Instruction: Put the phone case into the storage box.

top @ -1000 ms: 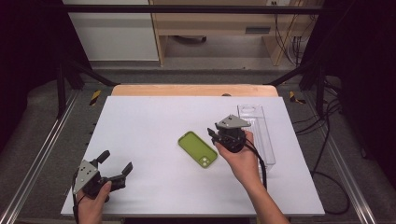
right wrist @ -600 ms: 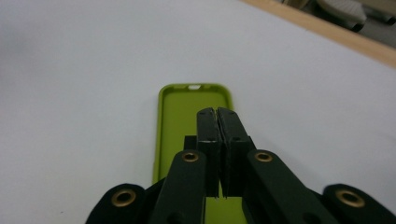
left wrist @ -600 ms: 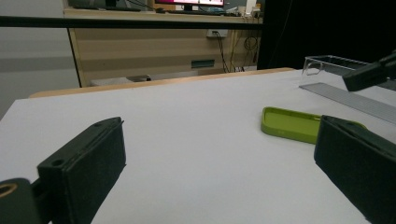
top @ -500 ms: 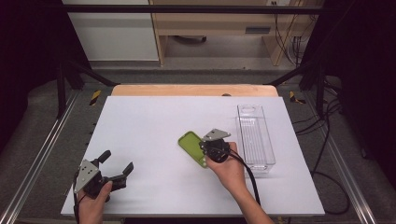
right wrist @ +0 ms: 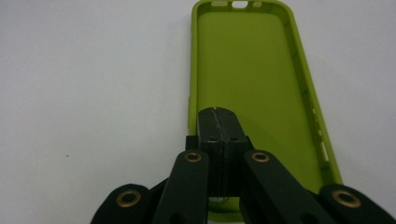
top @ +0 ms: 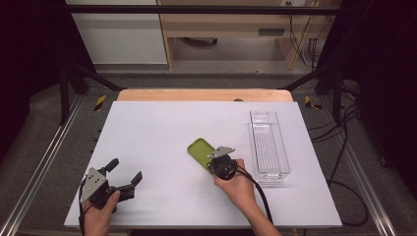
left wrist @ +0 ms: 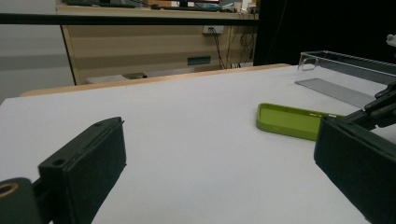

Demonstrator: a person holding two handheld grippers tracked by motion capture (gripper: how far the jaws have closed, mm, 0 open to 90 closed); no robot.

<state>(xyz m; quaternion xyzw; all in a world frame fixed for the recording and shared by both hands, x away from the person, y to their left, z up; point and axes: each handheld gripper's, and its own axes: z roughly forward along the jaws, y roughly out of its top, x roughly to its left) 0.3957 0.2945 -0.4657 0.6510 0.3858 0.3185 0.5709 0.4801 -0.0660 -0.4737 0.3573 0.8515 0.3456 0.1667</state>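
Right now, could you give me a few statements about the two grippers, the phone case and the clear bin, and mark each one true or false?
1. The green phone case lies open side up on the white table. True.
2. The right gripper has its jaws spread wide apart. False: they are pressed together over the case's near end.
3. The left gripper is open with nothing between its jaws. True.
4. The phone case sits inside the clear bin. False: it lies on the table beside the bin, which is empty.
5. The left gripper is touching the case. False: it sits well apart, near the table's front left corner.
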